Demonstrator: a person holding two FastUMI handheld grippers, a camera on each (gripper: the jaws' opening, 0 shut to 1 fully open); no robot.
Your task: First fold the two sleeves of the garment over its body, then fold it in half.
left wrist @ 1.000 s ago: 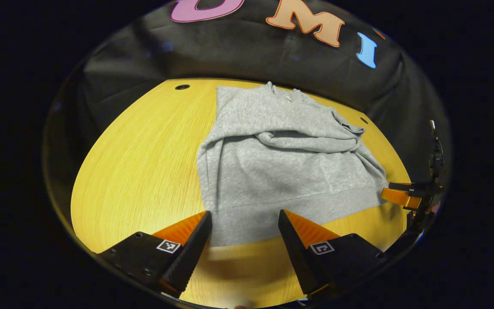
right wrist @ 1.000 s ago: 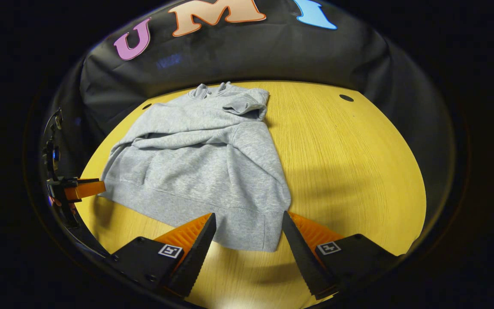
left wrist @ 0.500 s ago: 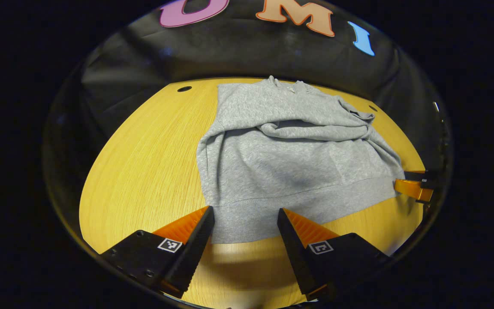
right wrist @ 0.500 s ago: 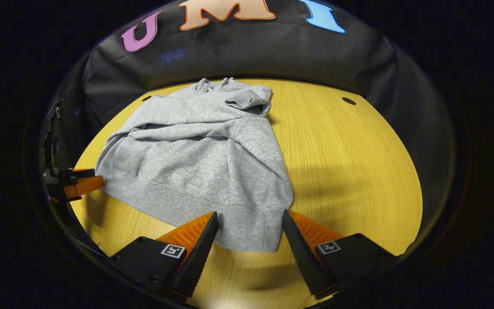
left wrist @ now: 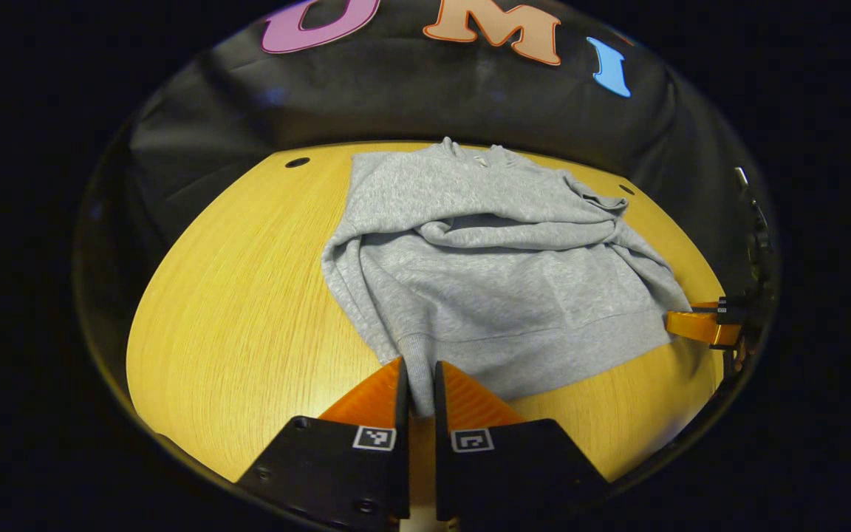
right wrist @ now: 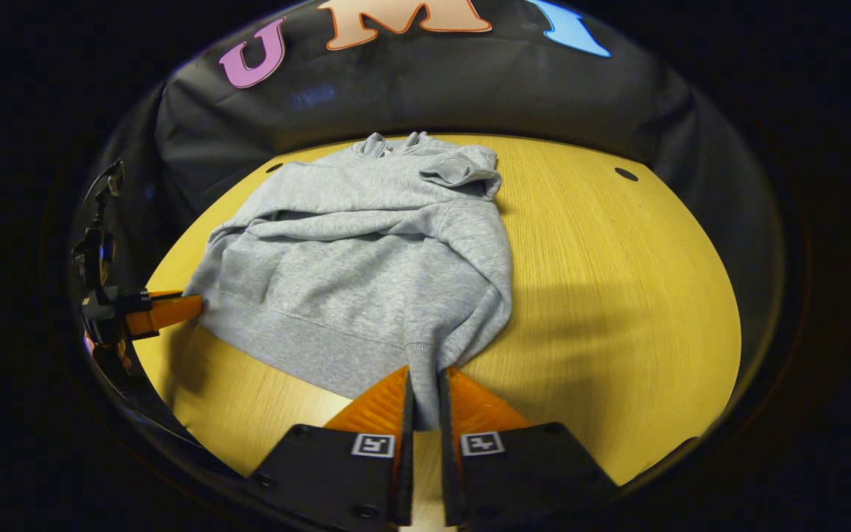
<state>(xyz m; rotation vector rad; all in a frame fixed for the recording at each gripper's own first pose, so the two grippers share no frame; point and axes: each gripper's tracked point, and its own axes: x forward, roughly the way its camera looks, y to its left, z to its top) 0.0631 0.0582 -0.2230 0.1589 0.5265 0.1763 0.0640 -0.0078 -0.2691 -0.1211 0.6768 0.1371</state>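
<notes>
Grey fleece sweatshirt lies sleeves-in on the yellow wood-grain tabletop. Left tool and right tool each pinch a hem corner at 6 o'clock. Risks: thin bites slipping mid-lift; loose sleeves spilling out toward 12.

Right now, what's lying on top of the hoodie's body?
Both sleeves lie folded across the hoodie, one over the other. Each claw, left and right, pinches a hem corner. The chest beneath the sleeves is covered.
</notes>
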